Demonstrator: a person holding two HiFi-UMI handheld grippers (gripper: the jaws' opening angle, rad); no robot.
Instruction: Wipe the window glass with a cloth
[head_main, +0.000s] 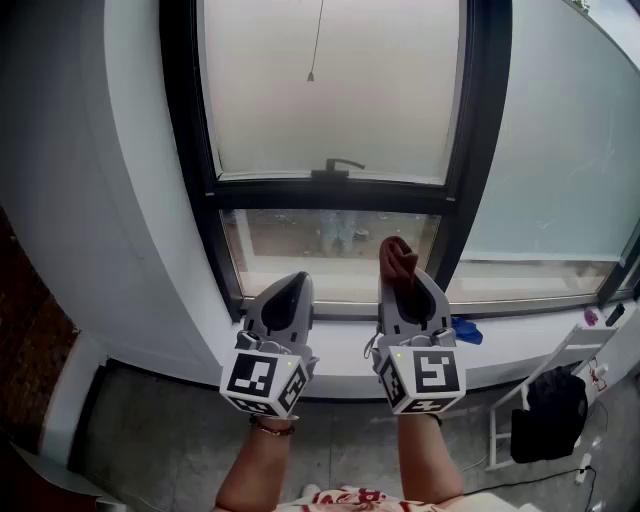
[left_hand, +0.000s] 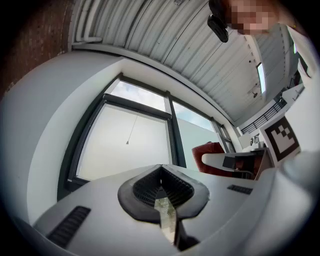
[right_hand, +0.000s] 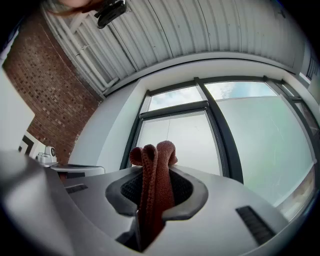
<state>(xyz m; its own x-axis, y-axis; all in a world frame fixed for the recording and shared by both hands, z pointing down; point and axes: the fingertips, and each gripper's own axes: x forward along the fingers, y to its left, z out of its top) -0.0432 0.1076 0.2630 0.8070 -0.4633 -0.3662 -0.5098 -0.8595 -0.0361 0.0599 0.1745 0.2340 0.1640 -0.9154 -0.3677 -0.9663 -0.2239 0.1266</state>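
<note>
A reddish-brown knitted cloth (head_main: 397, 258) sticks up bunched from my right gripper (head_main: 402, 285), which is shut on it. The right gripper view shows the cloth (right_hand: 154, 175) folded between the jaws, in front of the window glass (right_hand: 182, 142). My left gripper (head_main: 294, 288) is held beside it on the left, shut with nothing in it; its jaws (left_hand: 161, 169) meet at the tip. Both point at the black-framed window, just short of the lower pane (head_main: 300, 250). The upper pane (head_main: 330, 90) is bright and carries a handle (head_main: 336, 167).
A pull cord (head_main: 315, 45) hangs before the upper pane. A blue item (head_main: 466, 330) lies on the sill at right. A black bag (head_main: 548, 415) and a white rack (head_main: 535, 385) stand on the floor at right. A brick wall (right_hand: 45, 85) is at left.
</note>
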